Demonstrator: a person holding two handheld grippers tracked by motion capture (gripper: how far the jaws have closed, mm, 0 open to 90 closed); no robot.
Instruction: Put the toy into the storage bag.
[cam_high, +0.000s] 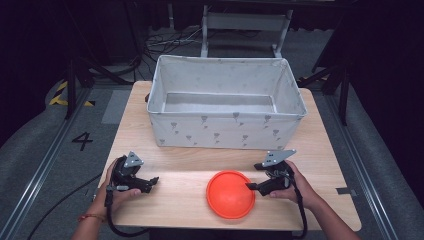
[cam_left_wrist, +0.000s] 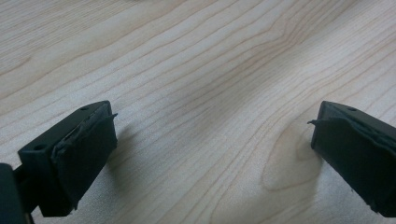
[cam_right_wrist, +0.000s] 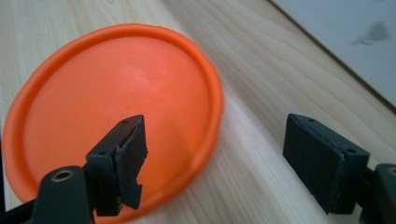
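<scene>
Readable marks: single black numeral "4" (cam_high: 82, 140) on grey floor (cam_high: 45, 145), left of surface (cam_high: 175, 170). No other legible text, label, brand.

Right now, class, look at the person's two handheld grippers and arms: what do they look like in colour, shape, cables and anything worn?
Both the left gripper and the right gripper are black, each topped by a grey three-cornered plate and trailing a black cable. Their jaws are blocky black bars with worn, ragged pads. The forearms are bare of sleeves; the left wrist wears a thin reddish band.
</scene>
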